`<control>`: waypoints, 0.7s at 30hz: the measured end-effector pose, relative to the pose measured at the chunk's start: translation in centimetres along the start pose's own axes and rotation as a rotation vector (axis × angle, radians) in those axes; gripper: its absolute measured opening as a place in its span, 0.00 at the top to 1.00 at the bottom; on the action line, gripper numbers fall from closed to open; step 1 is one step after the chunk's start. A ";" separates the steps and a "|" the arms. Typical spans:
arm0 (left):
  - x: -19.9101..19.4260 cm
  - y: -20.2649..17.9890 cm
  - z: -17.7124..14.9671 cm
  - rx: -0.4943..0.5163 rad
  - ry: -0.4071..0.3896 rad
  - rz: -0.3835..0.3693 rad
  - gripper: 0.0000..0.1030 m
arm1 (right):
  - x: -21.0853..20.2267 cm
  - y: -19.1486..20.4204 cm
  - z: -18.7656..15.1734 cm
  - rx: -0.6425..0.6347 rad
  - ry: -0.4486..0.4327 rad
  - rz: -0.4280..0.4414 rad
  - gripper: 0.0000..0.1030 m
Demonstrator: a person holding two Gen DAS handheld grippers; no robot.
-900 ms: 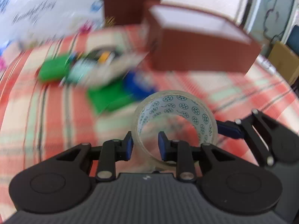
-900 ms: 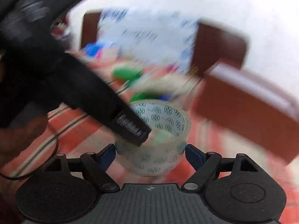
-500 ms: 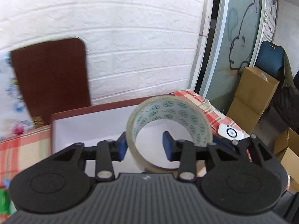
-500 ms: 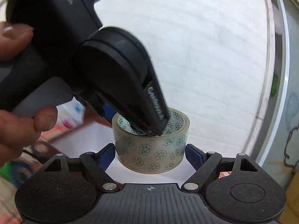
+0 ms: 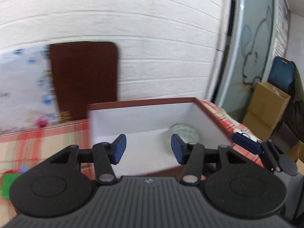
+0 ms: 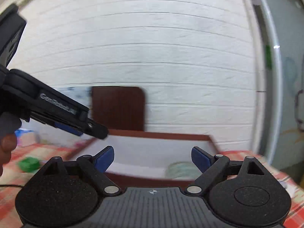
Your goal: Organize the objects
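Both pairs of jaws stand apart with nothing between them: the left gripper (image 5: 148, 151) moderately spread, the right gripper (image 6: 153, 158) wide. Just beyond their blue pads, the clear patterned roll of tape (image 5: 184, 132) lies on the white floor of the open brown cardboard box (image 5: 140, 102), near its right wall. The left gripper tilts down over the box; the right points nearly level. Motion blurs the tape and the red checked tablecloth (image 5: 43, 138)

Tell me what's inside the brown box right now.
Inside the brown box, one roll of patterned clear tape lies on the white floor near the right wall. The near part of the floor is hidden by the front wall and the left gripper, so anything there can't be seen.
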State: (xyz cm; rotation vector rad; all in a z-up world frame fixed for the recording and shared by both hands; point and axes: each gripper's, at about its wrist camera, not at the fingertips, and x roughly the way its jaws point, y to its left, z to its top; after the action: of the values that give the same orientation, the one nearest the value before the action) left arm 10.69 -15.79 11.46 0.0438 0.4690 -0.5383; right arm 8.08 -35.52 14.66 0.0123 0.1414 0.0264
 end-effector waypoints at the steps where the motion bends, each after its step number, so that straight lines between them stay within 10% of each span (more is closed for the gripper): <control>1: -1.1 1.8 -0.9 -0.013 0.008 0.042 0.47 | -0.4 2.0 -0.9 -0.002 0.029 0.053 0.15; 8: -5.2 14.0 -10.8 -0.242 0.219 0.303 0.48 | 1.7 12.8 -6.2 -0.106 0.289 0.316 0.40; 15: -7.7 17.8 -15.2 -0.371 0.244 0.268 0.48 | 4.3 17.7 -4.6 -0.153 0.353 0.307 0.41; 18: -7.9 18.3 -15.2 -0.394 0.217 0.232 0.47 | 4.6 18.4 -4.2 -0.240 0.322 0.274 0.09; 21: -7.8 19.1 -15.2 -0.416 0.203 0.202 0.47 | 6.3 20.4 -5.2 -0.351 0.335 0.291 0.22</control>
State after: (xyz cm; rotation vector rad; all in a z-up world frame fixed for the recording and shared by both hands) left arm 8.04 6.91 -0.23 -0.2521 0.7583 -0.2310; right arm 13.06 -14.94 8.96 -0.3238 0.4677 0.3446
